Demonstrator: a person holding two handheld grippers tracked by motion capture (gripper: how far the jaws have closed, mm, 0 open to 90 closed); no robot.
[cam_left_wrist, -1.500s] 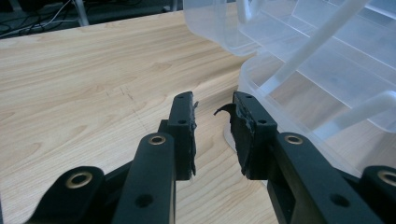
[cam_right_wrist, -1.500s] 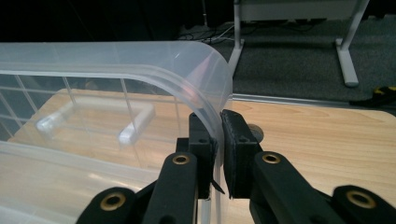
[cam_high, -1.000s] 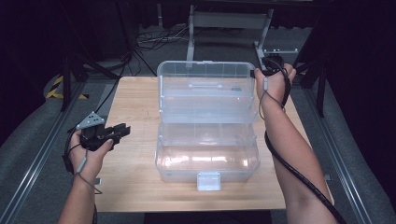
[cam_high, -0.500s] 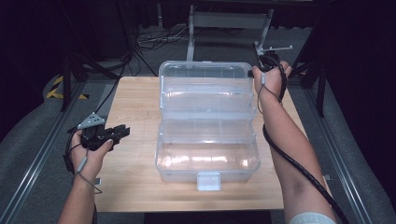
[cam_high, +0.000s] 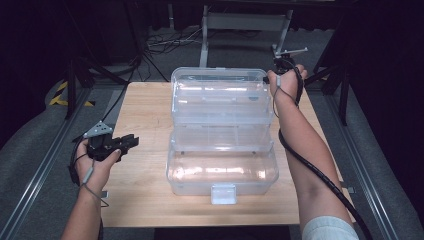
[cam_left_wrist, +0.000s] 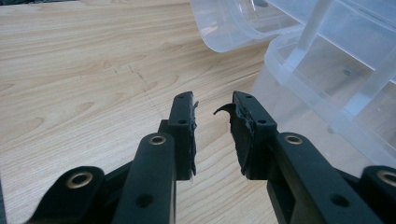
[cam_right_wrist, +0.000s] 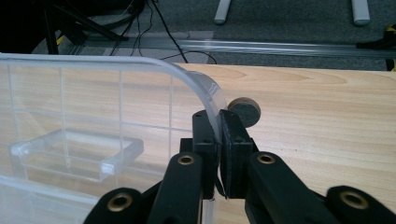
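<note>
A clear plastic storage box stands open in the middle of the wooden table, its lid swung back toward the far edge. My right gripper is at the lid's far right corner. In the right gripper view, the right gripper is shut on the lid's curved rim, which runs down between the pads. My left gripper hovers low over the table to the left of the box. In the left gripper view, the left gripper is open with nothing between its fingers; the box is at the right.
A small round grey disc lies on the table just beyond the right gripper's tips. Bare wood stretches left of the box. Metal rails run along both table sides, and stand legs and cables lie on the floor behind.
My right hand has shifted slightly left and down, still on the lid's corner. The left hand has stayed where it was.
</note>
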